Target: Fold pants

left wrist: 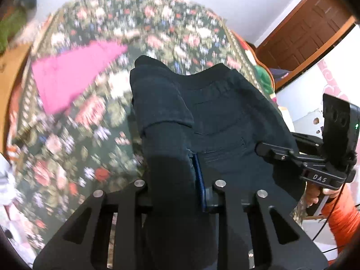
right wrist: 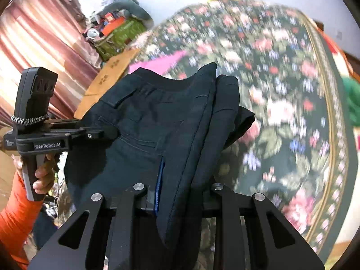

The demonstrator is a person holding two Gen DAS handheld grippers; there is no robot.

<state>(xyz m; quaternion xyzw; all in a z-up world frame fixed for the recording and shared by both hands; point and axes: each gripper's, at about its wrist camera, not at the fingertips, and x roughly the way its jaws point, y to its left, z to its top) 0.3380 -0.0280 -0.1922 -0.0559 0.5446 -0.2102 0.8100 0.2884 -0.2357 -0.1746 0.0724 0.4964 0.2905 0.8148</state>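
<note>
Dark navy pants (left wrist: 216,117) hang folded between both grippers, lifted above the floral bedspread (left wrist: 94,117). My left gripper (left wrist: 193,180) is shut on one side of the pants; cloth drapes over its fingers. My right gripper (right wrist: 177,180) is shut on the other side of the pants (right wrist: 157,121). The right gripper shows in the left wrist view (left wrist: 267,149), clamped on the cloth edge. The left gripper shows in the right wrist view (right wrist: 108,133), also clamped on the cloth. The waistband (left wrist: 213,87) faces away from me.
A pink cloth (left wrist: 74,74) lies flat on the bedspread further back. A green item (right wrist: 353,99) sits at the bed's right edge. A wooden door (left wrist: 308,33) is at the right, curtains (right wrist: 40,40) and a pile of bags (right wrist: 119,29) at the left.
</note>
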